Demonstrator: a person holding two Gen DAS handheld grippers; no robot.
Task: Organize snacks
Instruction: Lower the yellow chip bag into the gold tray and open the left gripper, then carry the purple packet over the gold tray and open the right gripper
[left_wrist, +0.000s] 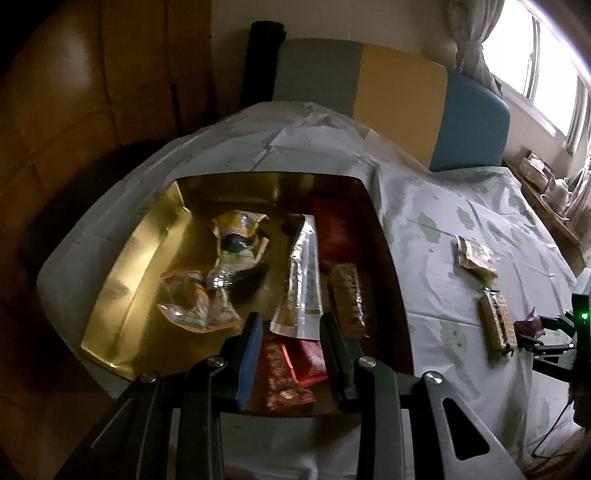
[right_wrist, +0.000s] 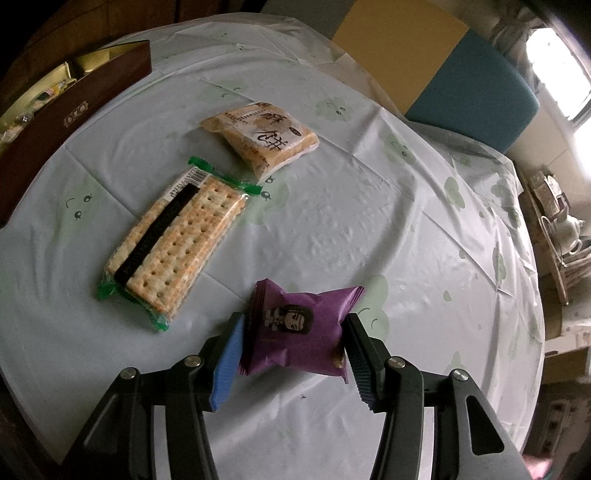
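most snacks already lie in the gold-lined box (left_wrist: 122, 295), above which the left gripper (left_wrist: 290, 332) hangs open and empty, while the right gripper (right_wrist: 295, 347) brackets the purple packet (right_wrist: 299, 326), its grip unclear, leaving the cracker pack (right_wrist: 173, 243) and beige biscuit pack (right_wrist: 262, 138) on the tablecloth (right_wrist: 369, 221).

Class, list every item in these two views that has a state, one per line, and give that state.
Left hand-held gripper: open, empty, above the box.
Right hand-held gripper: open around the purple packet.
Purple packet: sealed, between the fingers.
Cracker pack: sealed, flat on the table.
Biscuit packet: sealed, on the table.
Box: open, holding snacks.
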